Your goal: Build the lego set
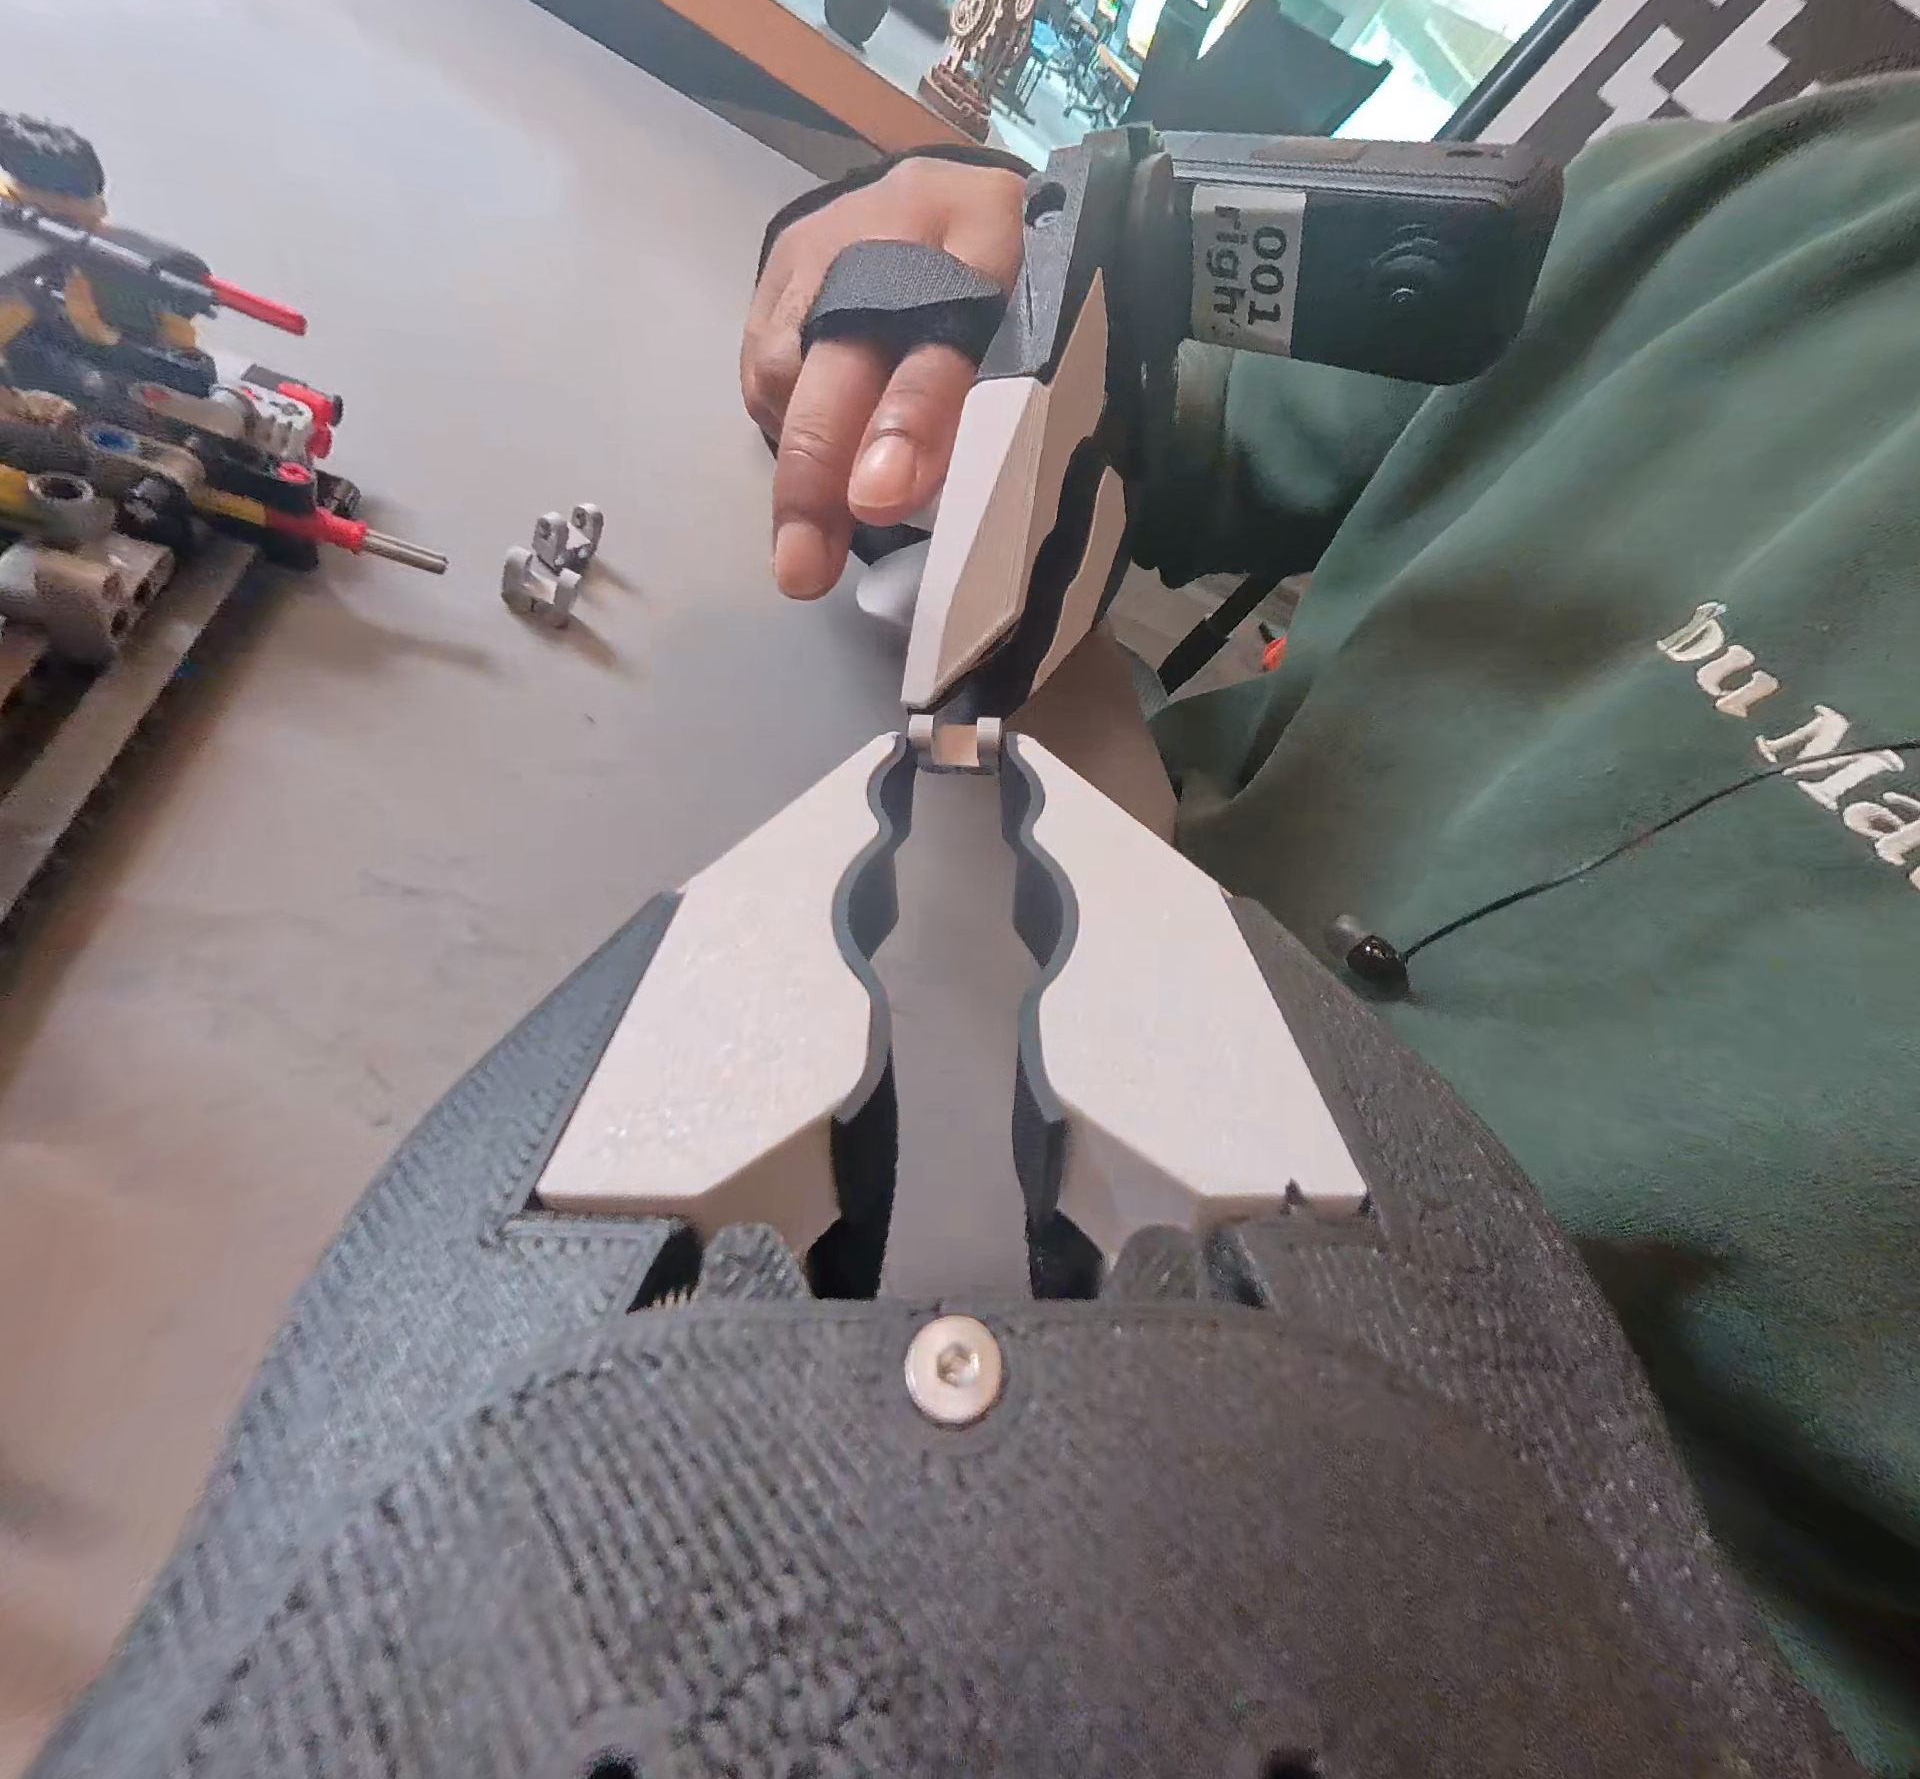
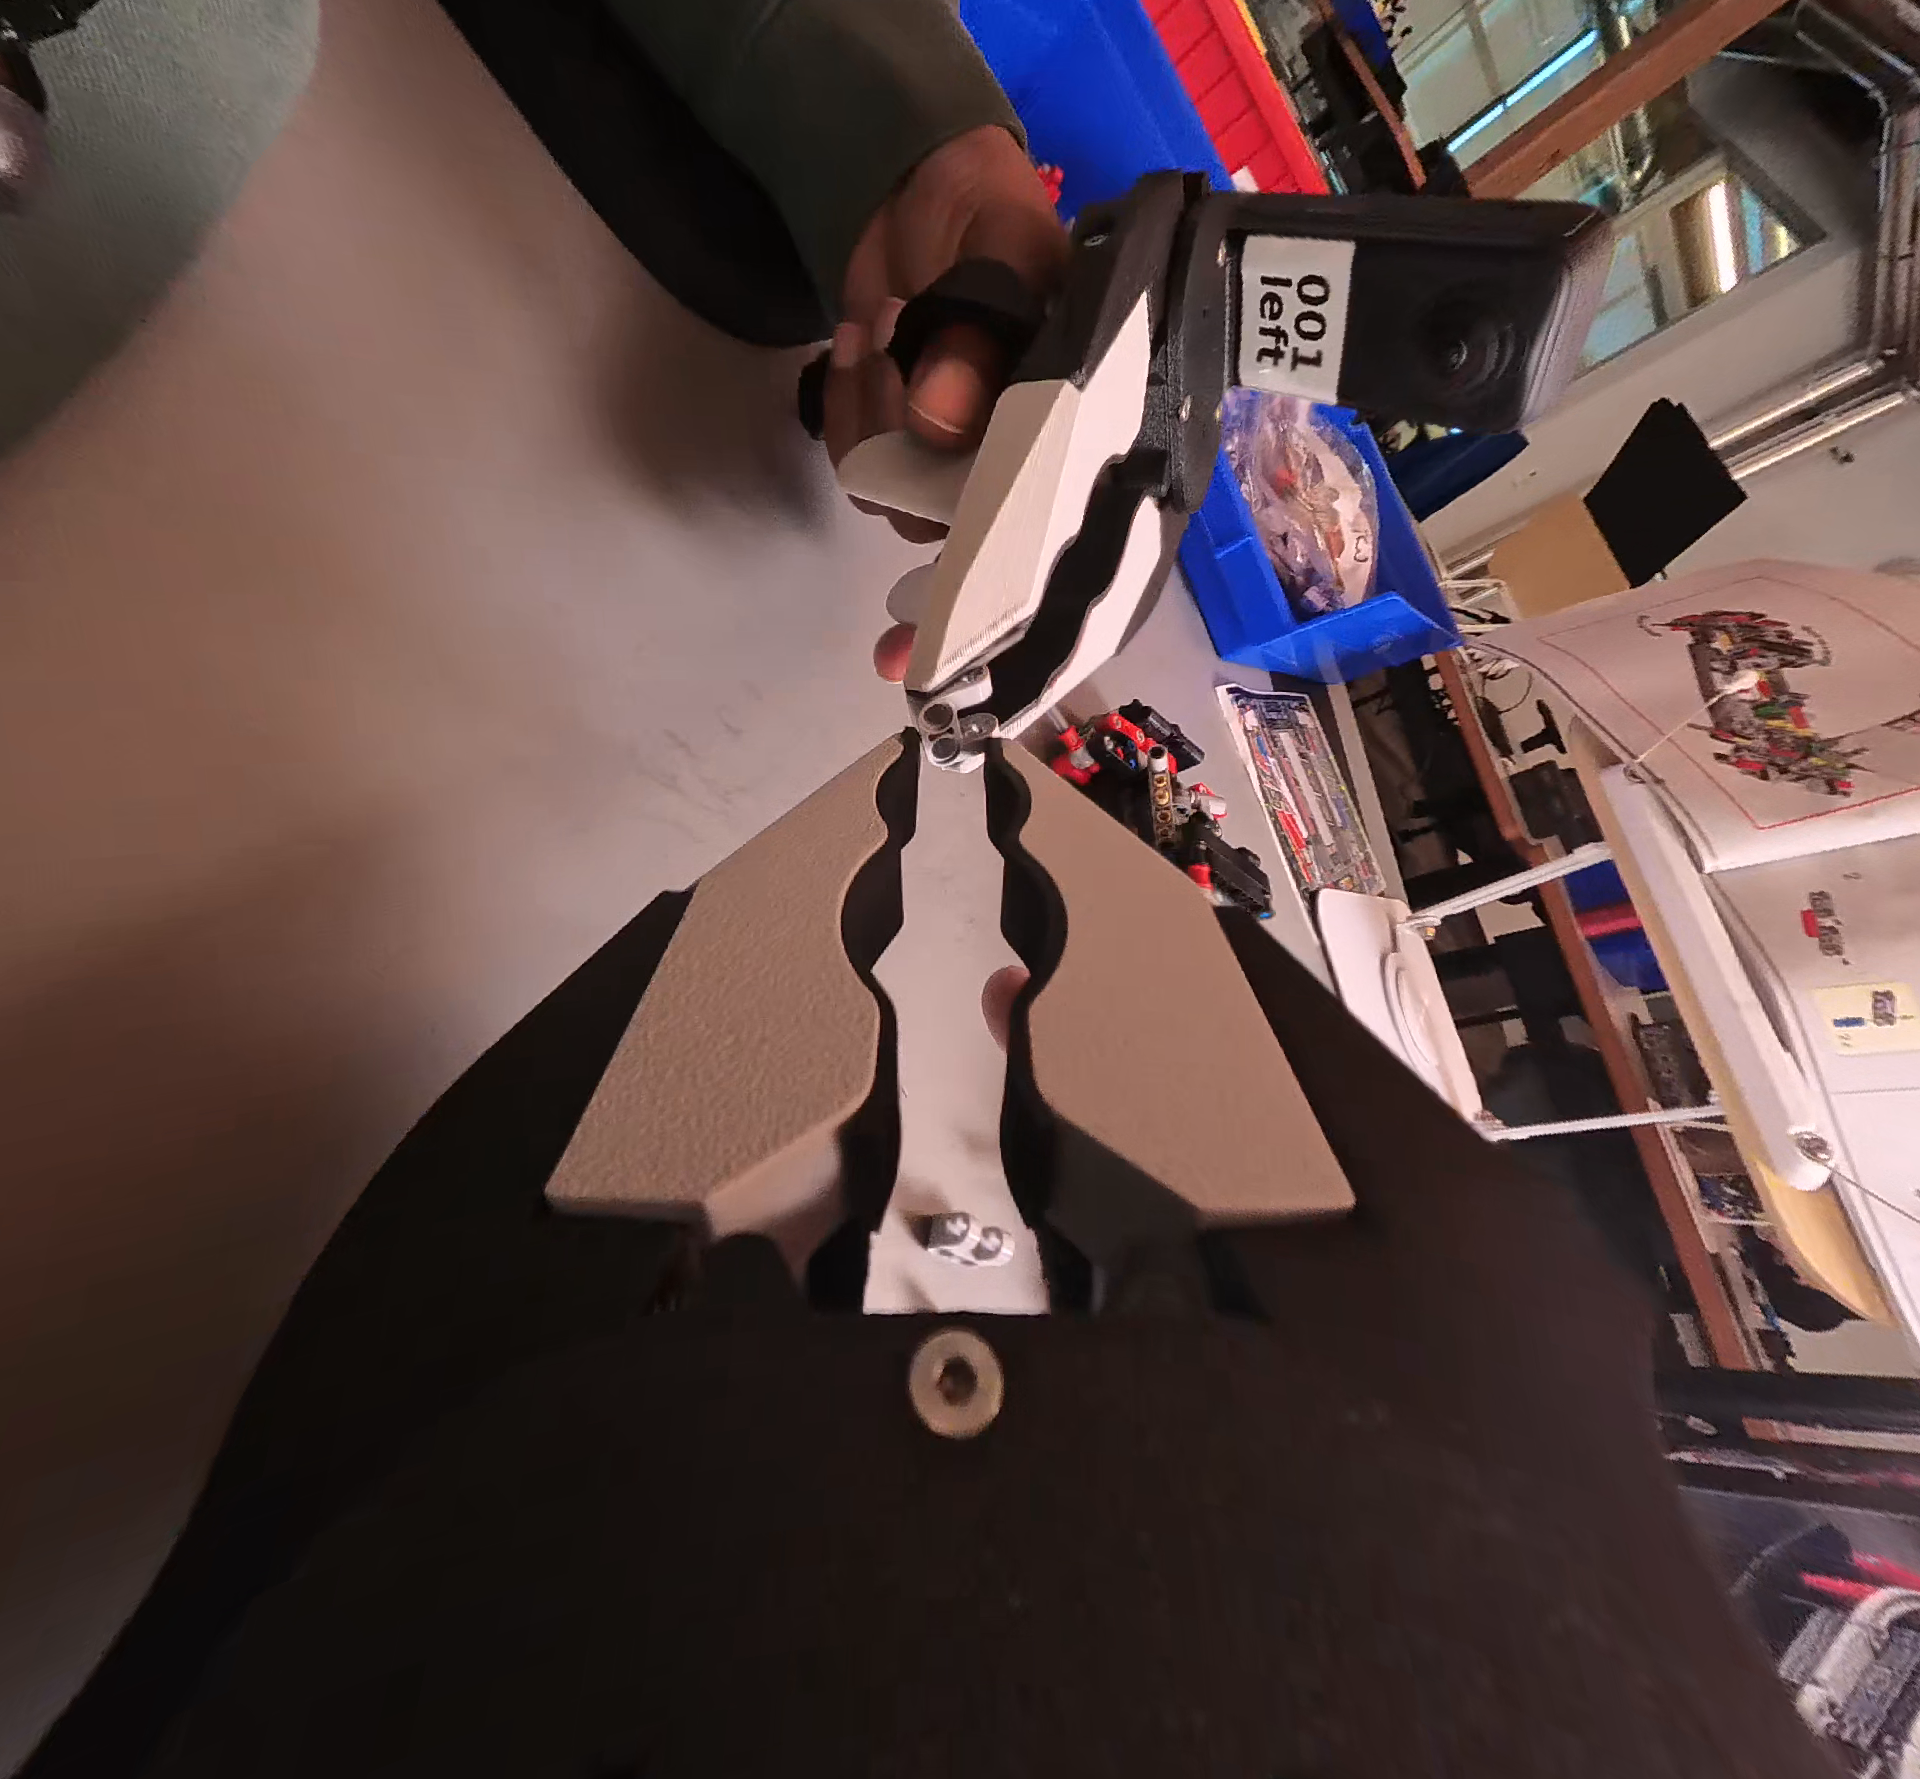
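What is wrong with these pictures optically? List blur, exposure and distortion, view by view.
Left wrist view: evenly lit, tool sharp, its black housing smeared at the lower left edge, partly built model soft; wide-angle bending at the borders. Right wrist view: tool underexposed, housing almost featureless black, windows at the upper right bright, bottom right corner blurred, instruction booklet warped.

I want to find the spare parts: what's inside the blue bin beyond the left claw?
The blue bin holds a clear plastic bag of small mixed-colour pieces. The left claw and its camera cover the bin's upper part, so anything there is hidden.
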A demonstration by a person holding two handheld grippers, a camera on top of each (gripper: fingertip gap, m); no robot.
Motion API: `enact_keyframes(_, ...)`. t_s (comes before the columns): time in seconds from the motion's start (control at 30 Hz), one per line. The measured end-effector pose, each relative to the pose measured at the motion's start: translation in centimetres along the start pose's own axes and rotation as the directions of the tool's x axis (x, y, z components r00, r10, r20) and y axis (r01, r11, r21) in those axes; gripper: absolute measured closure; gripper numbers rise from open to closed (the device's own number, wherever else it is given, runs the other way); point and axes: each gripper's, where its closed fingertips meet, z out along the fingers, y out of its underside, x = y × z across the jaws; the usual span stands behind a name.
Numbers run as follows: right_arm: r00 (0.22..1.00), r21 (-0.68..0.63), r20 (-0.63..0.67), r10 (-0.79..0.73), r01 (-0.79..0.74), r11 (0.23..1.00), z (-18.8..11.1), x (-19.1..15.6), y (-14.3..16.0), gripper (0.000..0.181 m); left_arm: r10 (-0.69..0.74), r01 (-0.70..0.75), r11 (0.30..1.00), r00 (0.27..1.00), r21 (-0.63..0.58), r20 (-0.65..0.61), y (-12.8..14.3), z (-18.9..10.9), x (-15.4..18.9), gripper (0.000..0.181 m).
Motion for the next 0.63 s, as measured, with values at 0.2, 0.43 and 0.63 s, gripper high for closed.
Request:
enact_keyframes(0.2,1.0,0.005,0.005,0.013,-0.013,1.0,0.2,-0.1,-0.4,0.162,-0.042,0.043,0.999,0.998,0.01,-0.049,0.0,0.1,0.4,0.167)
enact_keyframes(0.43,0.995,-0.047,0.069,0.078,-0.075,0.996,0.5,-0.8,0.5,0.167,0.008,-0.007,1.0,0.999,-0.023,0.032,0.5,0.1,-0.5,0.165)
enact_keyframes(0.63,0.985,-0.469,0.105,0.137,-0.073,0.88,-0.4,-1.2,8.1,0.166,0.232,-0.279,0.96,0.816,0.01,0.53,-4.7,-10.4,-2.0,0.141)
